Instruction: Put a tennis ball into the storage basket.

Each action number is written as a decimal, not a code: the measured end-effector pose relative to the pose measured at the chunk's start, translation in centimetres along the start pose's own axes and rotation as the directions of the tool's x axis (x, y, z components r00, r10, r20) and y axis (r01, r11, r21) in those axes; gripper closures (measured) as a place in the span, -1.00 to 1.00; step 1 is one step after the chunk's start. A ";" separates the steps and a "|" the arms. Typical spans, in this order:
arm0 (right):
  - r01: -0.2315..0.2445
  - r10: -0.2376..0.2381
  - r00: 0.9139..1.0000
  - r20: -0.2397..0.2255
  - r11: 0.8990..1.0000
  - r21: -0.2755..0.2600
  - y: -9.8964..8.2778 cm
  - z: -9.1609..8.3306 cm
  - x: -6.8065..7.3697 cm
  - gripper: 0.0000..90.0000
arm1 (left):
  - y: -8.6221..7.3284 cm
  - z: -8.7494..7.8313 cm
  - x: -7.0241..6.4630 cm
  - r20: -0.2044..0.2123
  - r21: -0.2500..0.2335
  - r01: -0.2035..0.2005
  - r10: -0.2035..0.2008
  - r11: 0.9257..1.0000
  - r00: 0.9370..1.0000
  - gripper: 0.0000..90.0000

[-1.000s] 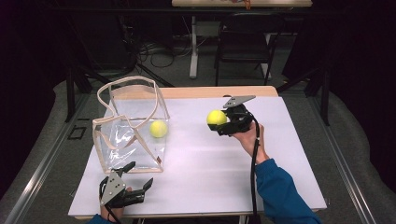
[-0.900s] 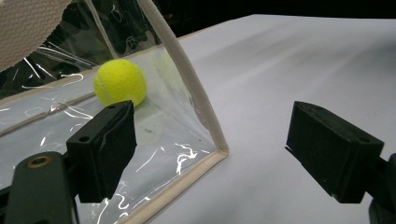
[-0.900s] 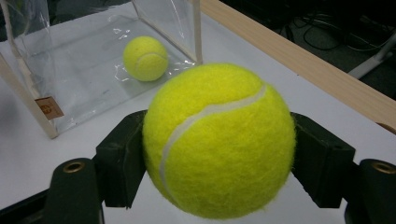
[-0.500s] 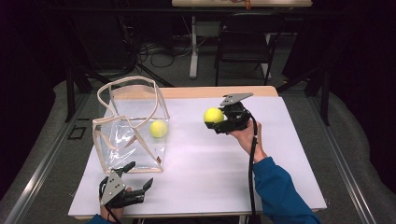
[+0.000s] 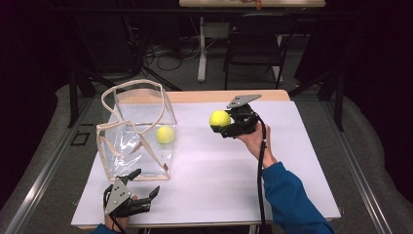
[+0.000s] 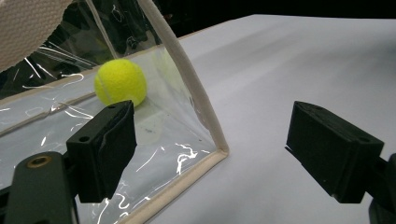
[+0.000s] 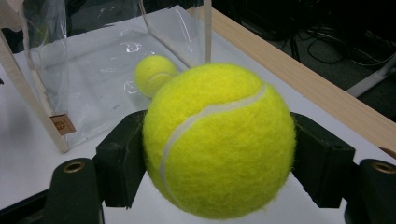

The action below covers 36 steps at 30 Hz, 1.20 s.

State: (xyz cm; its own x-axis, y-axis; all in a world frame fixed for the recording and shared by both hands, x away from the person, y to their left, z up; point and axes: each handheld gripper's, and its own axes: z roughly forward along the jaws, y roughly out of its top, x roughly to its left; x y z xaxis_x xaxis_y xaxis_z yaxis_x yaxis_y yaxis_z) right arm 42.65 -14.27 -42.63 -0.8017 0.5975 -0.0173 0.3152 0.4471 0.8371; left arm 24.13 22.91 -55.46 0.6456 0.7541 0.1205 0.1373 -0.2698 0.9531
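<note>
Right gripper (image 5: 225, 124), centre of high view: jaws squeezed on fuzzy yellow tennis ball (image 5: 219, 119), off table. Left gripper (image 5: 141, 187), lower left: jaws wide apart, holding nothing, beside see-through plastic bag (image 5: 127, 151).

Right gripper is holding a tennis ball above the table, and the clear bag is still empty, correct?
Not quite. The right gripper does hold a tennis ball, but the clear bag is not empty: a second tennis ball already lies inside it, as the left gripper view shows.
</note>
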 end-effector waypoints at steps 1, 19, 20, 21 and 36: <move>0.001 -0.001 1.000 -0.002 1.000 -0.001 0.1 0.0 0.0 -0.42 | 0.0 0.0 0.0 0.000 0.000 0.000 0.000 1.000 1.000 -0.65; 0.004 -0.004 1.000 -0.013 1.000 -0.004 0.6 0.4 0.1 -0.42 | 0.0 0.0 0.0 -0.001 0.000 0.003 -0.003 1.000 1.000 -0.65; 0.009 -0.009 1.000 -0.016 1.000 -0.016 1.4 0.2 0.1 -0.42 | 0.0 0.0 0.0 -0.001 0.001 0.002 -0.002 1.000 1.000 -0.65; 0.010 -0.011 1.000 -0.016 1.000 -0.018 1.4 0.2 0.1 -0.42 | 0.0 0.0 0.0 -0.001 0.000 0.002 -0.002 1.000 1.000 -0.65; 0.021 -0.023 0.999 -0.031 0.999 -0.034 2.8 0.4 0.3 -0.42 | 0.0 -0.1 0.0 -0.001 0.000 -0.001 0.001 1.000 1.000 -0.65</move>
State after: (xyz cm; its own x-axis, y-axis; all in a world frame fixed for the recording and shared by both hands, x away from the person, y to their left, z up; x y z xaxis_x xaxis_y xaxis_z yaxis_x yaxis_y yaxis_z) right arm 43.47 -12.53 -40.54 -0.8241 0.5662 -0.0190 0.2806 0.4371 0.8546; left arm 24.10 22.96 -55.46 0.6452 0.7543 0.1212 0.1370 -0.2703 0.9530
